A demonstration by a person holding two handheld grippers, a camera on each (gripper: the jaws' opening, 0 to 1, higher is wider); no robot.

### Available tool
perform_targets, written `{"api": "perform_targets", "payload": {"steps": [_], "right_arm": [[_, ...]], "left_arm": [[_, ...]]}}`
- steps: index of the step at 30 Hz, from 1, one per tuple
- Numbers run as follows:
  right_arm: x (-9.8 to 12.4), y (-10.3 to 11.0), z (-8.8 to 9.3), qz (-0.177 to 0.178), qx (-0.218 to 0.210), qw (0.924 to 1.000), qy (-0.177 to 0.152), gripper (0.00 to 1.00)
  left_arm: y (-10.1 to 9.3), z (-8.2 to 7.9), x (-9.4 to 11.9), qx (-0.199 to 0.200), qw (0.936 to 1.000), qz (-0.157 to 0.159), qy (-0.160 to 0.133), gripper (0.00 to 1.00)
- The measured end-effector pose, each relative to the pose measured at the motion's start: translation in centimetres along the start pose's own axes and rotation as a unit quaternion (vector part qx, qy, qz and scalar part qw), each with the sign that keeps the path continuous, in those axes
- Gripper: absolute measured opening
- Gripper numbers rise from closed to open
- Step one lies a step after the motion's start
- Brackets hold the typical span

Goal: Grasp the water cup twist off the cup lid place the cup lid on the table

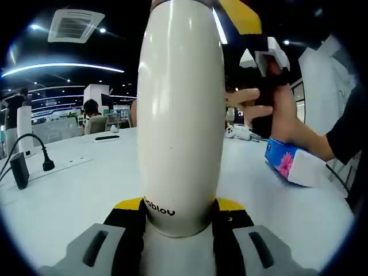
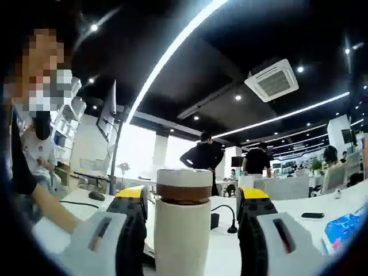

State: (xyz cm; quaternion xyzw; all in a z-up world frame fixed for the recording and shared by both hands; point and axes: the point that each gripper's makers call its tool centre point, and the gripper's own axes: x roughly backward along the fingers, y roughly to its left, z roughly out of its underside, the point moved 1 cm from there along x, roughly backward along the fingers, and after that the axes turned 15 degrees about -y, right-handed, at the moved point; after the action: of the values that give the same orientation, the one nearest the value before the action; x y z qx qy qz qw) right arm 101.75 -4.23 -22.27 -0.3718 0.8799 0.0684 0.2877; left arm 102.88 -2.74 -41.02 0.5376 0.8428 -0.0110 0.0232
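A cream water cup [image 1: 181,115] stands upright on the white table [image 1: 63,201]. My left gripper [image 1: 181,210] is shut on its lower body, with the yellow-black pads pressed to both sides. In the right gripper view the cup's cream lid [image 2: 184,177] sits above a brown band [image 2: 184,193]. My right gripper [image 2: 192,198] is open and straddles that top, with a gap on each side. In the left gripper view the right gripper [image 1: 241,23] reaches the cup's top from the upper right, held by a hand [image 1: 282,109].
A blue tissue pack [image 1: 290,164] lies on the table to the right of the cup. A black plug with its cable [image 1: 46,165] and a black adapter [image 1: 19,171] lie to the left. A dark phone [image 2: 312,216] rests farther back. People stand in the background [image 2: 202,158].
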Motion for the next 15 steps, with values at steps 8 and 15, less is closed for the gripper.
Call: {"api": "perform_targets", "payload": {"steps": [8,15], "right_arm": [[0.8,1.1,0.1,0.090,0.079,0.9922,0.035,0.63],[0.1,2.4,-1.1,0.118,0.132,0.9839,0.025,0.50]], "left_arm": [[0.0,0.0,0.0,0.000,1.0000,-0.001,0.001,0.47],[0.0,0.0,0.1,0.000,1.0000,-0.003,0.001,0.47]]}}
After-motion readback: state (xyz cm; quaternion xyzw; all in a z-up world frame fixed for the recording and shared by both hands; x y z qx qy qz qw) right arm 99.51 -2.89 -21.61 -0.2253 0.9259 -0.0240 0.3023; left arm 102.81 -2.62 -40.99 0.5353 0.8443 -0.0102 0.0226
